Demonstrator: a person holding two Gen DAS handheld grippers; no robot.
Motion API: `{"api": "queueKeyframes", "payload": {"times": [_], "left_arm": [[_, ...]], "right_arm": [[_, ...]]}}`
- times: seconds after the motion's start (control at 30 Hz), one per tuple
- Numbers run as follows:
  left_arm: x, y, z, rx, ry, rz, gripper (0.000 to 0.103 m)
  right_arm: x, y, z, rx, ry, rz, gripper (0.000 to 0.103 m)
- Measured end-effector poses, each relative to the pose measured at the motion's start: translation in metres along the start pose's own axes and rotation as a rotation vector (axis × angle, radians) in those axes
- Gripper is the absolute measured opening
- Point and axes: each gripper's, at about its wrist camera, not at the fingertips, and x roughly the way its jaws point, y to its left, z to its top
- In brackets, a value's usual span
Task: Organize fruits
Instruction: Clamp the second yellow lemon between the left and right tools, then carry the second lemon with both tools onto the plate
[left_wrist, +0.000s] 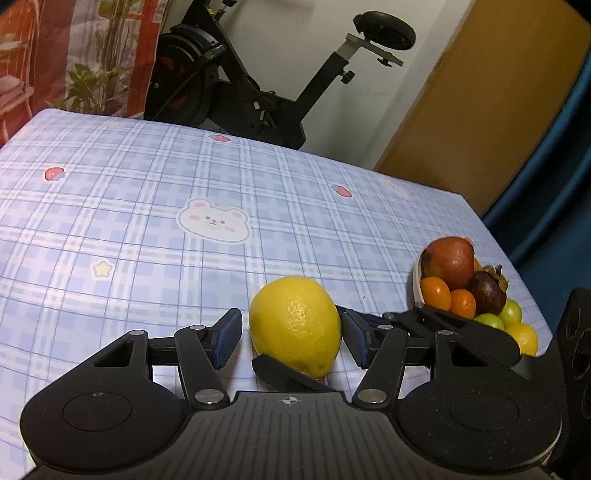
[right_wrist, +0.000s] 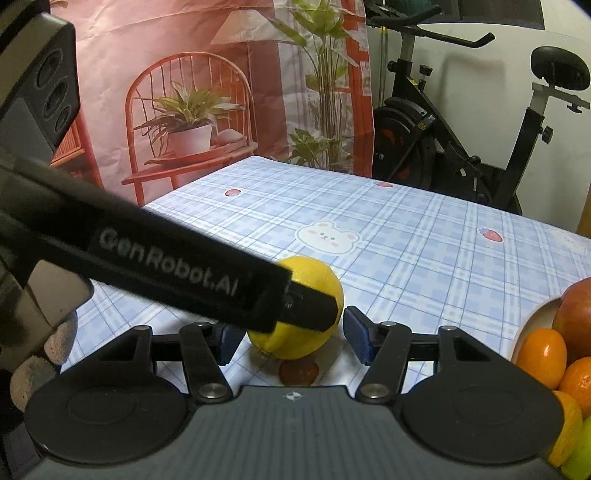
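Both tools tilt down over the counter (left_wrist: 147, 221), meeting around one lemon (left_wrist: 295, 325) beside the fruit bowl (left_wrist: 416, 284). The left tool (left_wrist: 291, 334) brackets it, pads just clear; the right tool (right_wrist: 291, 334) is likewise partly open, gripping nothing

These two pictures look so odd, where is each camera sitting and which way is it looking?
Left wrist: on the left gripper, looking down over its fingers at the lemon between them; bowl at the right.
Right wrist: on the right gripper, facing the same lemon; the left gripper crosses in front, gloved fingers at the left.
Shared: lemon, bowl, tablecloth, exercise bike.
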Motion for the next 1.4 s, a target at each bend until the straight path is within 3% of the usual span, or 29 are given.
{"api": "queueKeyframes", "payload": {"times": [0.73,1.1,1.4], "left_arm": [[-0.007,-0.017,-0.007,0.045,-0.019,0.010,0.059],[-0.026,-0.069,-0.012,0.106,-0.072,-0.024,0.059],[-0.017,-0.119,-0.013,0.172,-0.050,-0.081,0.059]], "right_arm": [[-0.011,-0.005,-0.004,0.041,-0.011,0.026,0.059],[-0.066,-0.006,-0.008,0.069,-0.087,-0.032,0.059],[-0.115,-0.035,-0.017,0.165,-0.130,-0.090,0.059]]}}
